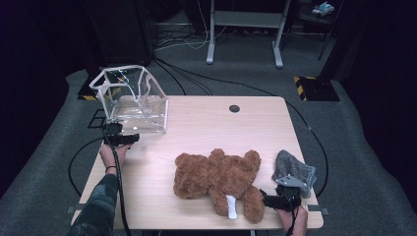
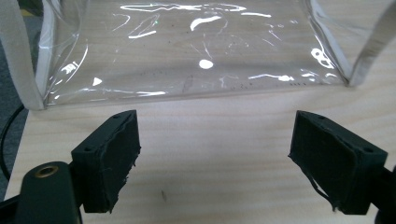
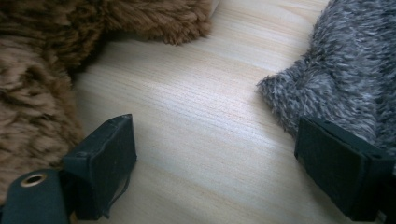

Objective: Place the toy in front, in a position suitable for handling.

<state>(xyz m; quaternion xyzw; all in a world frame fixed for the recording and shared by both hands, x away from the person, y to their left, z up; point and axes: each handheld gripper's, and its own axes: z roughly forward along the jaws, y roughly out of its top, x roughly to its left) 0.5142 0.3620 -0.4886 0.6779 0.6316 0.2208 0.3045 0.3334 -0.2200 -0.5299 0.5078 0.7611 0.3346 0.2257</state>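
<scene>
Left hand-held gripper (image 2: 215, 163) spread wide, empty, near clear bag (image 2: 187, 51); right hand-held gripper (image 3: 215, 172) likewise.

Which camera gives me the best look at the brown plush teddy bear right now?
The high view: the brown plush teddy bear lies whole on the wooden table, white tag visible, between both tools. The right gripper view catches just patches of its fur at the left edge. The left gripper view faces the clear plastic bag instead.
</scene>
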